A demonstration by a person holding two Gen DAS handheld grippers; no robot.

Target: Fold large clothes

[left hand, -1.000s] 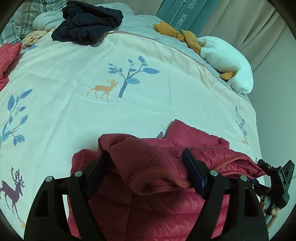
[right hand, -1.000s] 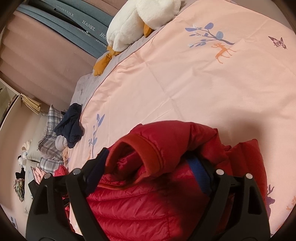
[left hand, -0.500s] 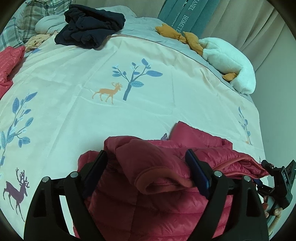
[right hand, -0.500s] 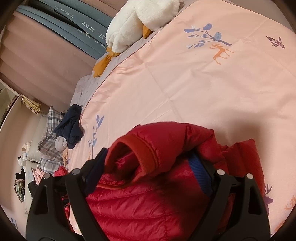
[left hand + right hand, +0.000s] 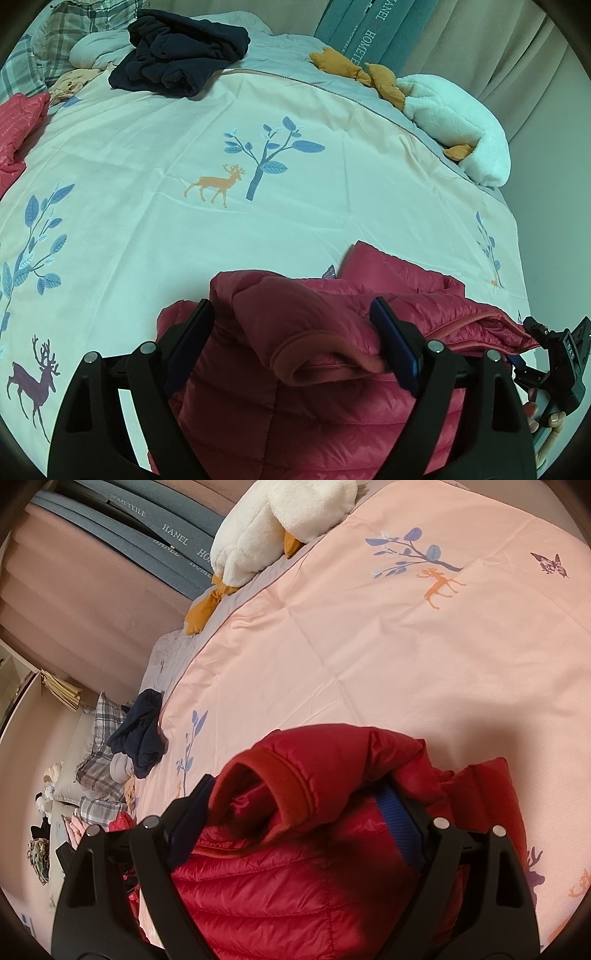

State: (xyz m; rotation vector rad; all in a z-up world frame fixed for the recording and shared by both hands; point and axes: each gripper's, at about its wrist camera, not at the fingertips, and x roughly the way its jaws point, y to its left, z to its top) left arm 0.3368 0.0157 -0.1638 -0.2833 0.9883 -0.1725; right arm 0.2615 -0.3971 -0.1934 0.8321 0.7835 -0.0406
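A red quilted down jacket (image 5: 314, 406) lies bunched at the near edge of the bed. One sleeve with a ribbed cuff (image 5: 325, 350) is folded across its top. My left gripper (image 5: 291, 306) stands open, its fingers wide apart on either side of that sleeve, and the cuff rests against the right finger. In the right wrist view the same jacket (image 5: 295, 886) fills the gap of my right gripper (image 5: 295, 786), which is also open and straddles a cuffed sleeve (image 5: 291, 782). That right gripper (image 5: 554, 354) shows at the jacket's far right end, held by a hand.
The pink bedspread (image 5: 295, 155) with deer and tree prints stretches ahead. A navy garment (image 5: 177, 59) and plaid pillows (image 5: 74, 22) lie at the far left, with a second red garment (image 5: 18, 125) on the left edge. A white plush toy (image 5: 458, 125) is at the far right.
The left wrist view has drifted slightly over the bed. Both grippers keep the same wide gap, and the jacket lies much as before.
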